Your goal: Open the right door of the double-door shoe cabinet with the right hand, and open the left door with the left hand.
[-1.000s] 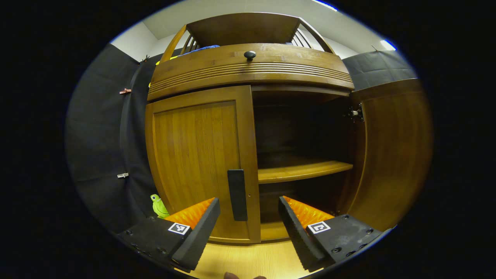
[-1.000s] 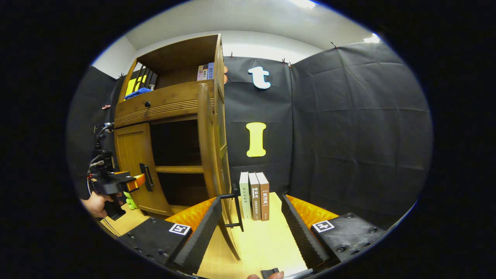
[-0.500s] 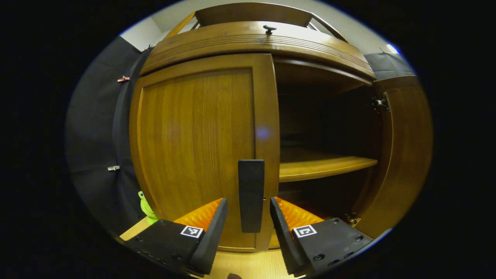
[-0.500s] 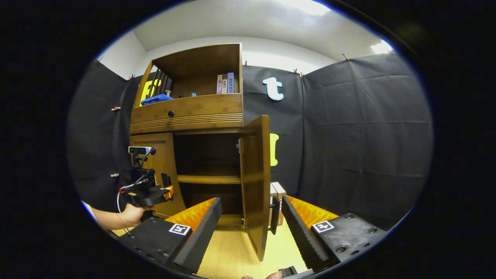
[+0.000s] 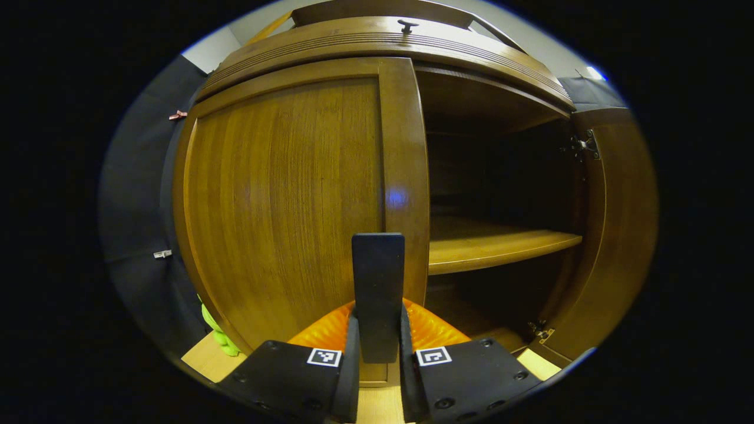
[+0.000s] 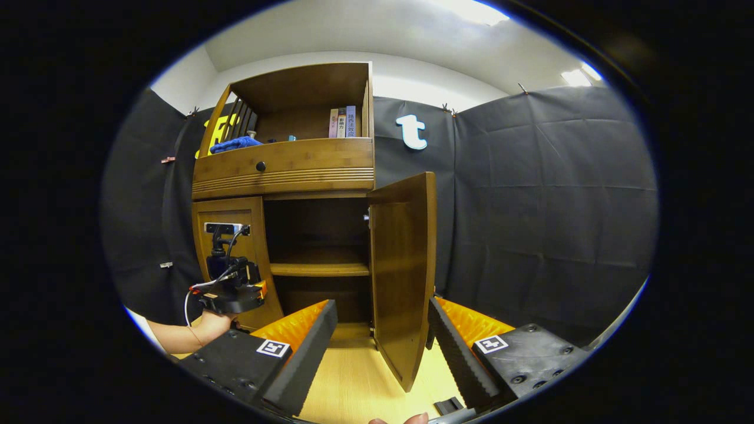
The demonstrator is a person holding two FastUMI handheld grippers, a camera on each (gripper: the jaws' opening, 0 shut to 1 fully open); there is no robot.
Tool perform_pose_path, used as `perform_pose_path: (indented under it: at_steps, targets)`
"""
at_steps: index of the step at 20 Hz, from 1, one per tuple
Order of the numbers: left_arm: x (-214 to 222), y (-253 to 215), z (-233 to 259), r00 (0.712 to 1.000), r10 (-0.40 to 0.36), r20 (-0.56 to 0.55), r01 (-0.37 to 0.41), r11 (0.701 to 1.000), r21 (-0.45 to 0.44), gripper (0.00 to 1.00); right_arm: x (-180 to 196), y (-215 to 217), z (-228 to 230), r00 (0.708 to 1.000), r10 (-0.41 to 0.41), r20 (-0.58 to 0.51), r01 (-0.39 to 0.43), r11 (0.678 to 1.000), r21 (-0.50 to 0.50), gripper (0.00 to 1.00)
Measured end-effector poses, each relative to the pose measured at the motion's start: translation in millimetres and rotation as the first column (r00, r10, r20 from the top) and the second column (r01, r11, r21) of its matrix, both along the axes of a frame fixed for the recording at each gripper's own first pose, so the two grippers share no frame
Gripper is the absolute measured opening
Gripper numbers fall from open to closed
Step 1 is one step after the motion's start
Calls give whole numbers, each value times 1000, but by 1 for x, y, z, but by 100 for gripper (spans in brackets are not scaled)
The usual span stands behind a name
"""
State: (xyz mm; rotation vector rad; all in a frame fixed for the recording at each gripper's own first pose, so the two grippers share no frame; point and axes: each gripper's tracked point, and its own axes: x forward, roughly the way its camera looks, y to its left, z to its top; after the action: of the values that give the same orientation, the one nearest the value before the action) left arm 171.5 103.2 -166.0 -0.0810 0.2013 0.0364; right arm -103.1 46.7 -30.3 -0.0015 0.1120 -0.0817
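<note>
Both fingers of the left gripper (image 5: pixel 377 377) clamp the left door's handle (image 5: pixel 378 294); right gripper (image 6: pixel 383 353) spread beside the open right door (image 6: pixel 403 277).

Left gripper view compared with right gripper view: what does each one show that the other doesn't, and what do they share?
Left gripper view: close up, the left gripper shut on the handle of the closed left door, plus a green toy beside the cabinet. Right gripper view: the open right gripper, a hand holding the left gripper farther off, and books and a blue cloth on top. Both: the open right door, the inner shelf and the drawer knob.
</note>
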Motion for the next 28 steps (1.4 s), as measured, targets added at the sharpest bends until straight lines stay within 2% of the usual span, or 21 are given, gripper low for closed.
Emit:
perform_pose_path:
  at_steps: [3,5,13,16,17,19,28]
  targets:
    - [-14,1,5,999,-36,-13,36,999,-2,31,0,10,-5,1000,2,-6,-2,1000,7,98]
    - [-38,3,3,998,-59,-8,59,998,-3,29,1,17,-7,1000,7,-8,-7,1000,9,98]
    - [-124,34,6,995,-101,5,101,995,5,28,10,44,-17,999,44,-12,-43,998,34,98]
    - [-150,52,6,996,-94,2,94,995,10,30,16,53,-19,998,63,-11,-63,997,43,98]
    - [-159,58,5,996,-92,1,92,996,7,26,19,56,-19,998,67,-8,-66,997,44,98]
    - [-172,69,4,996,-88,1,88,996,8,27,23,62,-20,997,79,-6,-78,996,46,98]
    - [-210,118,1,999,-52,-11,52,998,37,22,33,87,-26,992,126,-7,-126,991,39,98]
